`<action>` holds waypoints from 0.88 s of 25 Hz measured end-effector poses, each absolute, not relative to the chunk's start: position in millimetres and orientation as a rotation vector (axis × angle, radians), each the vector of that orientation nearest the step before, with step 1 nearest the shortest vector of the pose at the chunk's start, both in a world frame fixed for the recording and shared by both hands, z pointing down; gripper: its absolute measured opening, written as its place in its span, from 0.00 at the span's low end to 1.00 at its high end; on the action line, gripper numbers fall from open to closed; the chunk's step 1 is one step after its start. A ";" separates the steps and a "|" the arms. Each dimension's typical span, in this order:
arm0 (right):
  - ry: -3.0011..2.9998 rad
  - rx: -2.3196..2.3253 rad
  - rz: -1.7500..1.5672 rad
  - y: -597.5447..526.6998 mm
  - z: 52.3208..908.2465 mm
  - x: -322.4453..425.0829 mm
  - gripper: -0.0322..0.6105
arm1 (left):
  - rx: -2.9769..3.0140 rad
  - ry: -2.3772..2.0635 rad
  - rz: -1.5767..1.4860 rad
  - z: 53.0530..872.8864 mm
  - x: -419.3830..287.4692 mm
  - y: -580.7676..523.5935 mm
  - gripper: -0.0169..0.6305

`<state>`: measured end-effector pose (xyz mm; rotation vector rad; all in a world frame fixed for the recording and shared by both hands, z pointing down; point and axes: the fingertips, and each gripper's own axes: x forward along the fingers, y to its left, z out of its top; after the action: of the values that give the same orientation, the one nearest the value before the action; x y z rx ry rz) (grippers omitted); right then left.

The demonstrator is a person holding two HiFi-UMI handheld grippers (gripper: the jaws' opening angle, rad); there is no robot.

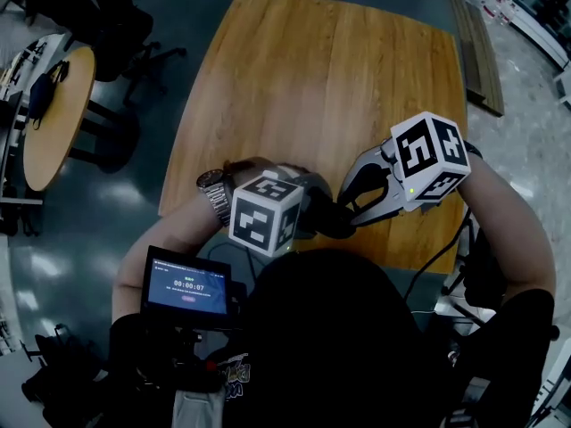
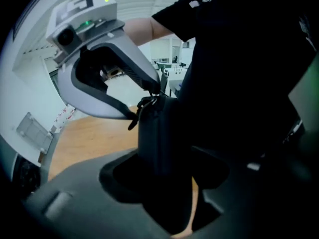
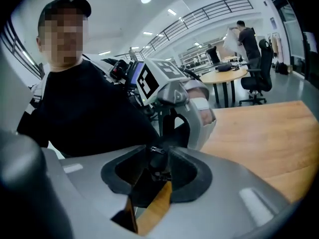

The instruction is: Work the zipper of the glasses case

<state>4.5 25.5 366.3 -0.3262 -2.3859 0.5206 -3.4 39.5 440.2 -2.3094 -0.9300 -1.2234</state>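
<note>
My left claw [image 2: 162,171] is clamped wide around the glasses case [image 2: 159,138], its two jaws pressing the dark body from either side. The case stands upright in that grip, zipper end toward the top in the left gripper view. It is held over the near edge of the bench [image 1: 312,78], close against my chest, toward the near right corner rather than the left. Whether its bottom touches the wood I cannot tell.

My right claw [image 3: 157,151] comes in from the right and meets the top of the case. Its jaws are drawn close and pinch the zipper pull [image 3: 157,159], a small dark tab that sits right between the tips. A short dark cord [image 2: 133,121] hangs off the pull down the case's side.

From the head view, both claws crowd together over that near edge, their marker cubes [image 1: 266,212] facing up, and the case shows only as a dark shape between them. A wristwatch [image 1: 214,193] is on my left wrist.
</note>
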 end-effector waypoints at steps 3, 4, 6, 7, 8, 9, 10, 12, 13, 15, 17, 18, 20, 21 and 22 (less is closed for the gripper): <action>-2.332 -0.359 0.538 24.9 375.0 -1.3 0.27 | -2.240 -0.933 -1.295 448.0 -8.4 37.4 0.45; -2.313 -0.367 0.532 25.1 377.6 -2.8 0.27 | -2.222 -0.940 -1.317 450.2 -10.0 36.7 0.45; -2.266 -0.379 0.508 24.9 383.5 -4.6 0.27 | -2.191 -0.949 -1.352 454.5 -12.7 34.5 0.44; -2.241 -0.383 0.490 24.6 386.5 -5.0 0.26 | -2.181 -0.952 -1.364 456.6 -13.6 33.5 0.44; -2.219 -0.387 0.467 24.6 389.1 -5.3 0.26 | -2.175 -0.953 -1.374 458.6 -14.3 32.7 0.44; -2.200 -0.390 0.438 24.8 391.4 -5.3 0.25 | -2.171 -0.953 -1.383 460.5 -15.0 32.0 0.44; -2.184 -0.392 0.405 25.3 393.2 -5.3 0.23 | -2.169 -0.952 -1.391 462.3 -15.7 31.3 0.44; -2.166 -0.386 0.336 26.2 396.3 -5.4 0.21 | -2.164 -0.948 -1.405 465.4 -17.3 29.7 0.44; -2.164 -0.382 0.306 26.5 397.3 -5.3 0.19 | -2.164 -0.946 -1.409 466.3 -17.9 29.3 0.44; -2.169 -0.366 0.259 26.6 396.8 -4.5 0.19 | -2.170 -0.947 -1.409 466.2 -17.8 29.5 0.44; -2.181 -0.347 0.232 27.4 391.5 -3.8 0.18 | -2.180 -0.948 -1.402 464.5 -16.2 30.1 0.44; -2.184 -0.342 0.228 28.4 388.8 -2.3 0.17 | -2.185 -0.947 -1.397 463.7 -15.2 30.2 0.44; -2.182 -0.337 0.248 31.8 385.7 3.7 0.11 | -2.186 -0.932 -1.381 462.5 -12.5 28.9 0.44; -2.190 -0.330 0.265 32.3 385.0 6.2 0.10 | -2.185 -0.922 -1.370 461.8 -10.9 28.0 0.44; -2.204 -0.319 0.277 31.7 384.6 7.7 0.08 | -2.185 -0.913 -1.360 460.9 -9.1 27.1 0.44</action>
<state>7.7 31.7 384.6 -0.3191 -2.2042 0.2767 -9.1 27.1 460.9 -2.1847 -0.9128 -1.3601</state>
